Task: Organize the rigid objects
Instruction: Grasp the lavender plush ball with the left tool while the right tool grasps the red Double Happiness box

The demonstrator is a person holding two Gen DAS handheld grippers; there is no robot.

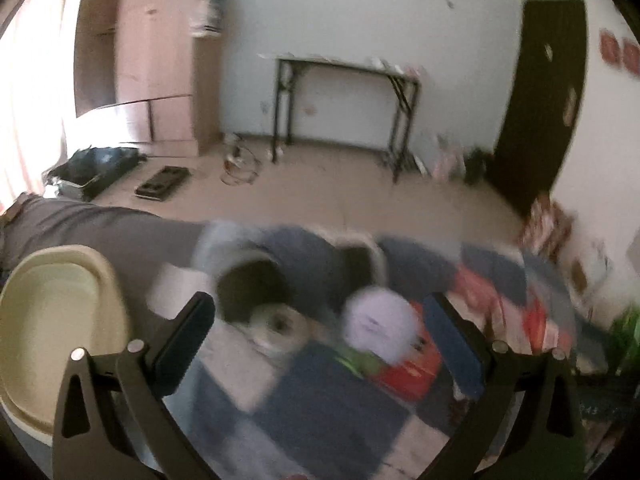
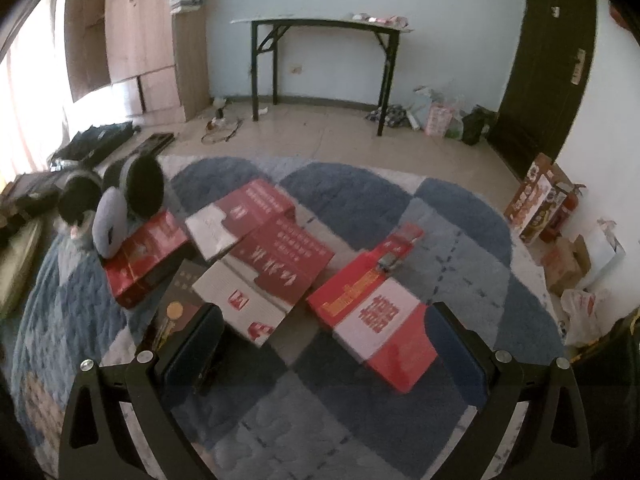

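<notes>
Hovering over a plush rug [image 2: 360, 412] of blue and white scalloped patches, the right gripper [image 2: 328, 344] has its two black fingers spread wide with nothing between them. Just beyond its right finger lies a flat red and white box [image 2: 376, 328] with gold lettering, and a small red box [image 2: 404, 240] sits farther back. Toward the middle, two long red and white cartons [image 2: 264, 264] lie overlapped at angles, and a dark box with a gold disc [image 2: 180, 304] sits by the left finger. At the far left, a red box [image 2: 144, 256] has grey slippers with dark openings [image 2: 132, 196] resting on its back edge.

The left wrist view is heavily blurred. The left gripper [image 1: 320, 336] is also spread open and empty. Between its fingers, lower down, a pale rounded object [image 1: 378, 324] can be seen over something red and green, too smeared to identify. A slipper opening [image 1: 252, 292] shows near the left finger. Only this view shows a cream plastic tub [image 1: 52, 320] with rounded corners at the left edge.

Both views show a black-legged folding surface [image 2: 320, 24] against the pale back wall.
</notes>
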